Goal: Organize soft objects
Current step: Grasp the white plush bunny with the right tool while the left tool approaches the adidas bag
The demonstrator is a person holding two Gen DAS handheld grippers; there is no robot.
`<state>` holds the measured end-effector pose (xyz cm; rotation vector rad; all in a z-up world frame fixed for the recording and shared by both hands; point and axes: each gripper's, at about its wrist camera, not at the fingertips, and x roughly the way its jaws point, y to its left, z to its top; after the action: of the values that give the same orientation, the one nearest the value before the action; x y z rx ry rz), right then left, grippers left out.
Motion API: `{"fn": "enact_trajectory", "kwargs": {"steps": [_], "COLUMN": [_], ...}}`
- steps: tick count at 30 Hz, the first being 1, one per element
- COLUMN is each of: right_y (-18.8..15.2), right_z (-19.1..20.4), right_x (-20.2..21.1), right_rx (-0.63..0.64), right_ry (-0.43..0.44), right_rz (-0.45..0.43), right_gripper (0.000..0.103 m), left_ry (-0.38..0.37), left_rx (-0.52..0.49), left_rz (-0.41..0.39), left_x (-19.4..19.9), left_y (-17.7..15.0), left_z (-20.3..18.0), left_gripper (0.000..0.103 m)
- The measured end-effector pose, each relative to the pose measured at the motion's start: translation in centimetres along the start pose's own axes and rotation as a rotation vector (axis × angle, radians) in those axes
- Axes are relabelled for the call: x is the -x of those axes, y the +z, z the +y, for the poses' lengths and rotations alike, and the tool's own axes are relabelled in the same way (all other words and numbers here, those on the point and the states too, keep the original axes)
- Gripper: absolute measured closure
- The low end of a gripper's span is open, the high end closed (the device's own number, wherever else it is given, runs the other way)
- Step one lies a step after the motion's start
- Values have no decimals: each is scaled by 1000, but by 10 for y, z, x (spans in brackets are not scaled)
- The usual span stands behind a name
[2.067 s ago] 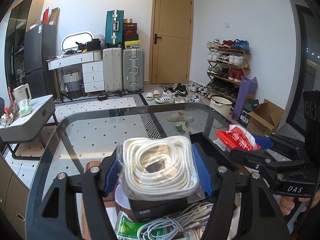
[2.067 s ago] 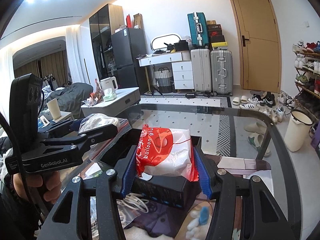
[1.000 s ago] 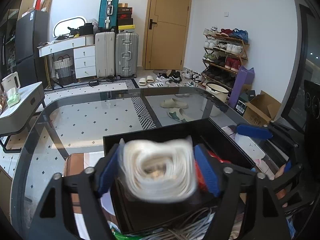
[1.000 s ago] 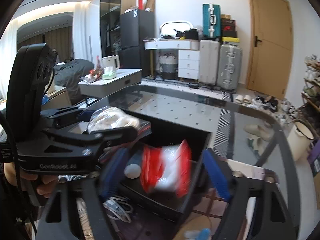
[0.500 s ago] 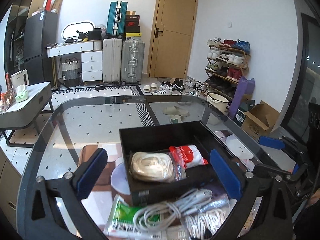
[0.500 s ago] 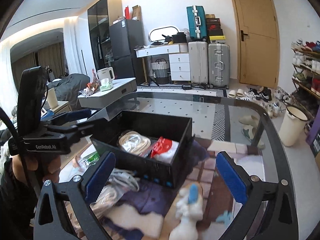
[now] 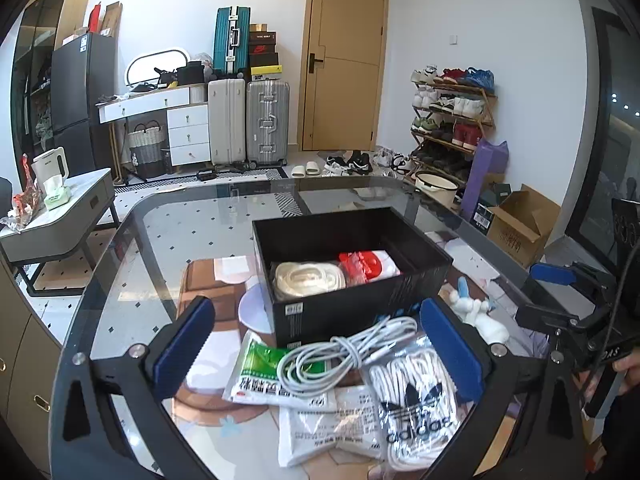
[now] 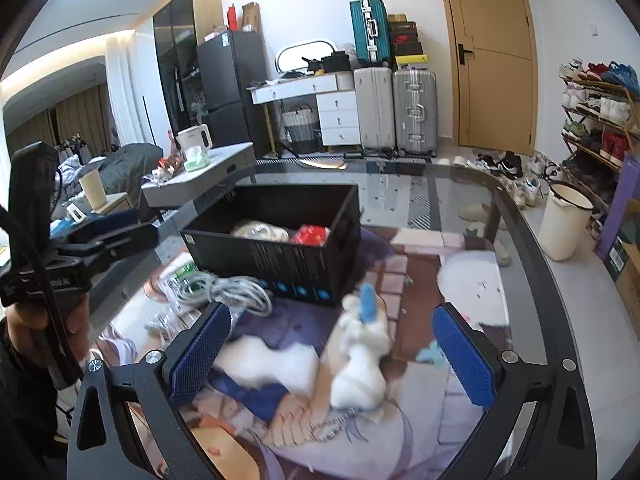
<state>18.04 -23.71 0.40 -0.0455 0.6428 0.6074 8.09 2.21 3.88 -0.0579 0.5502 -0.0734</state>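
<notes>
My left gripper [image 7: 318,344] spread wide over the cable bundle [image 7: 340,354], right gripper [image 8: 332,348] wide above the plush toy [image 8: 360,364], rope bag [image 7: 308,280] inside black box [image 7: 360,308]

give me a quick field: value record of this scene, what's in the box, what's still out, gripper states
container: black box on the glass table
in box: bagged white rope coil, red and white packet
still out, in front of box: grey cable bundle, green and white packet, bagged white laces, white packet
still out, right of box: white plush toy
left gripper: open, holding nothing, over the cable bundle
right gripper: open, holding nothing, over the plush toy
</notes>
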Motion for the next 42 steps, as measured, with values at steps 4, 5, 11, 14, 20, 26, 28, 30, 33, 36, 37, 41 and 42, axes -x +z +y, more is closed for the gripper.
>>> {"fn": "enact_trajectory", "kwargs": {"steps": [4,5,11,14,20,26,28,30,33,36,37,41,42], "right_y": [-7,-8,-14,-15,-17,-17,-17,-18,-17,-16,-16,-15,-15], "right_z": [-10,-12,-19,-19,-21,-23,-24,-25,-25,-25,-25,-24,-24], "right_x": [0,0,-6,-10,-24,-37,-41,-45,-49,-55,-57,-62,-64], "right_rx": [-28,-36,-52,-52,-55,-45,-47,-48,-44,-45,-43,-34,-33], "right_ry": [-25,-31,-63,-78,-111,-161,-171,-170,-175,-181,-182,-182,-183], "right_rz": [22,26,57,78,128,176,192,198,210,222,227,241,250], "right_gripper": [1,1,1,1,1,1,1,1,1,1,1,1,2], "left_ry": [23,18,2,-7,14,14,11,16,17,18,17,20,21], "left_rx": [24,35,68,66,47,42,45,48,51,52,52,47,45], "left_rz": [15,22,29,30,59,59,57,57,67,68,68,75,78], "left_x": [1,1,3,4,-2,-2,-3,-3,-5,-5,-6,-7,-7], "left_y": [-7,-8,-18,-22,-26,-28,-28,-28,-30,-31,-31,-31,-32], "left_z": [5,6,16,16,15,14,14,16,16,17,17,17,16], "left_gripper": [0,0,0,0,0,0,0,0,0,0,0,0,0]}}
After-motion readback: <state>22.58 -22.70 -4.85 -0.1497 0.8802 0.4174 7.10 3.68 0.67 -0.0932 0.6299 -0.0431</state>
